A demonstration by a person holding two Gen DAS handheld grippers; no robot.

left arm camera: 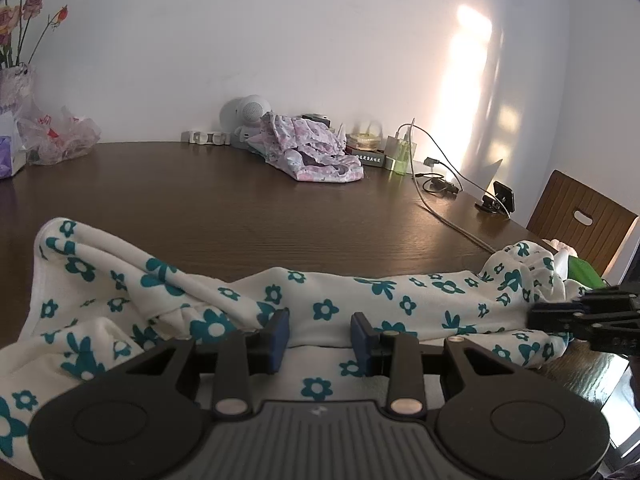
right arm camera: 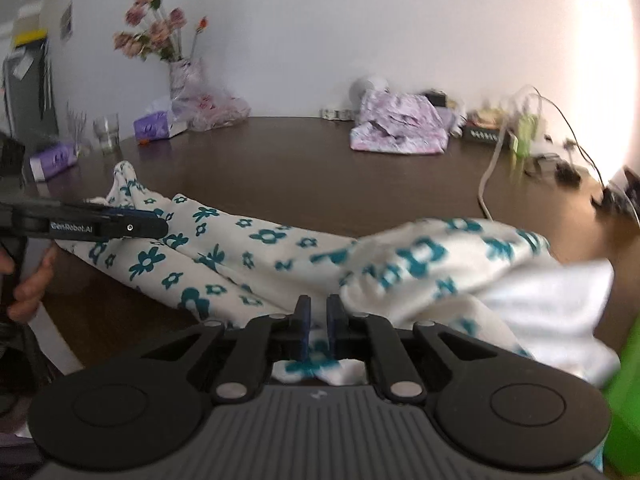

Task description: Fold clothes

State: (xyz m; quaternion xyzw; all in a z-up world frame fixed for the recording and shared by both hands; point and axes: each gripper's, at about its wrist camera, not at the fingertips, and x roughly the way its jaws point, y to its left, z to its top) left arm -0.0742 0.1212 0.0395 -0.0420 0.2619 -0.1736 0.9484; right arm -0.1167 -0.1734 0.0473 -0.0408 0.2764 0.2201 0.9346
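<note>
Spanning both views, a dark wooden counter [left arm camera: 280, 208] runs back to a white wall. Across the counter's near edge lies a white garment with teal flowers [left arm camera: 328, 300], rumpled and stretched sideways. Behind the garment, near the wall, sits a bunched lilac floral cloth [left arm camera: 312, 152]. The left gripper [left arm camera: 320, 334] rests over the garment's near edge, jaws spread with fabric between them. The right gripper [right arm camera: 318, 328] has its jaws nearly together, pinching a fold of the garment.
</note>
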